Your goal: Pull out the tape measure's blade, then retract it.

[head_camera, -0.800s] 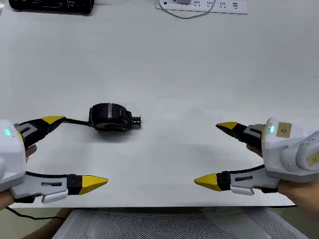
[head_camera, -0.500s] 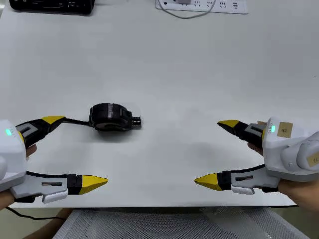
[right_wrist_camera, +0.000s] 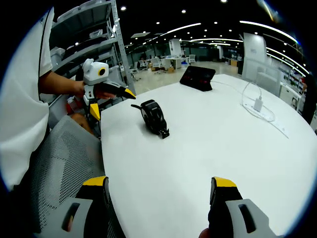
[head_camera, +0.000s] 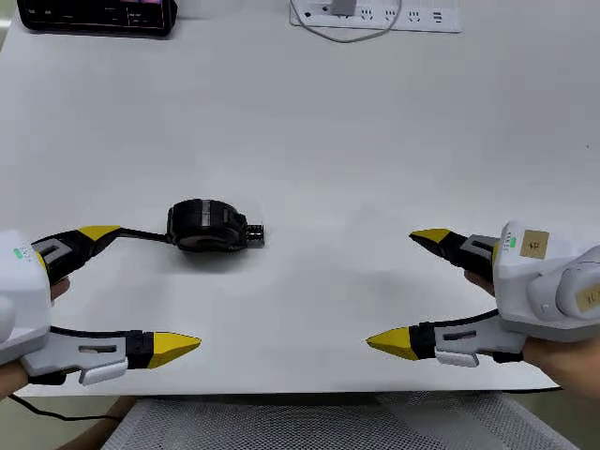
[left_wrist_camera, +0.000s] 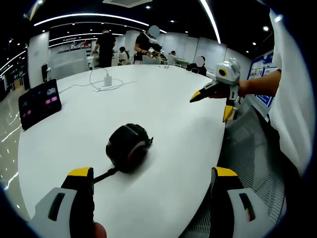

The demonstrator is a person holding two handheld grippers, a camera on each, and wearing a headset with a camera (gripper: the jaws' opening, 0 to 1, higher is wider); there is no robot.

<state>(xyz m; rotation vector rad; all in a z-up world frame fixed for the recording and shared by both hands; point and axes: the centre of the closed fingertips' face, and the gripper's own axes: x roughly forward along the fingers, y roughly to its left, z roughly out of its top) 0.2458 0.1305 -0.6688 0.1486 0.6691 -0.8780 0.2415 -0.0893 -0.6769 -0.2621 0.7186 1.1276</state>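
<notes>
Black tape measure [head_camera: 208,225] on table [head_camera: 375,141], left tool [head_camera: 157,286] spread, right tool [head_camera: 391,289] spread

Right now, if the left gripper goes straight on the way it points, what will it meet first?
Most likely the tape measure, lying close ahead of the left gripper between its open jaws. Its black strap lies by one jaw tip, so that may touch first.

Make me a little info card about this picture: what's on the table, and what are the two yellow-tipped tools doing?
Main thing: black tape measure, lying on the white table
Blade: not pulled out
Strap: thin black strap pointing toward the left tool
Left tool: open, holding nothing, close to the strap
Right tool: open, holding nothing, apart from the tape measure
Far edge: white power strip and a dark screen
</notes>
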